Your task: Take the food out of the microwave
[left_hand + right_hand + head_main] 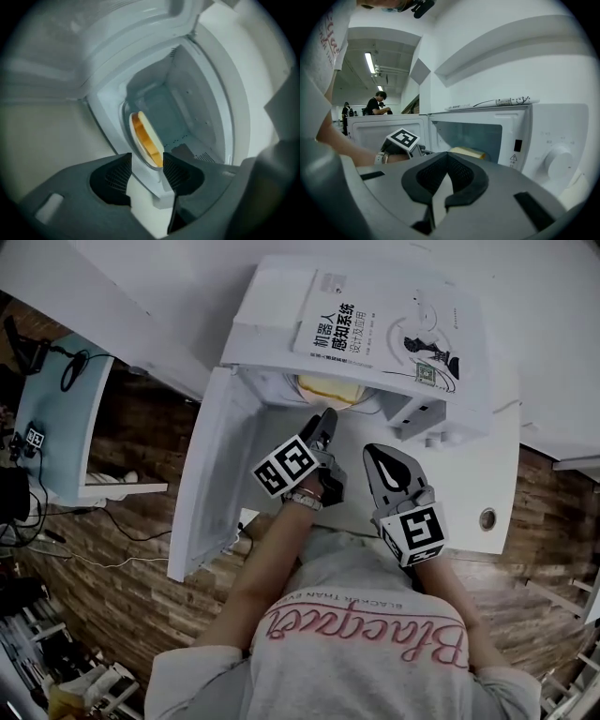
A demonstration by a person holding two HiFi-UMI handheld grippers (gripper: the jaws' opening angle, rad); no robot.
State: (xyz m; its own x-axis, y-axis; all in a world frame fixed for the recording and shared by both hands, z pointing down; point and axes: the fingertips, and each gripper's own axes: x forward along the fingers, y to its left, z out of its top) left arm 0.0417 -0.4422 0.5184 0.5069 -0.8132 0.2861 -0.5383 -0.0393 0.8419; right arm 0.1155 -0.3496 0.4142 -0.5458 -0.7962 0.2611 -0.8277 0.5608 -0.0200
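Two grippers on my feed, left gripper (324, 420) spread at the open microwave (267, 310), yellow food (144, 137) inside at its 12 o'clock, right gripper (373, 452) pressed together, 4 o'clock of the left.

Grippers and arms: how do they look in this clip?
Both the left gripper and right gripper are dark grey with black ribbed pads, each carrying a cube of black-and-white square markers. Bare forearms, wristband, light T-shirt with pink script.
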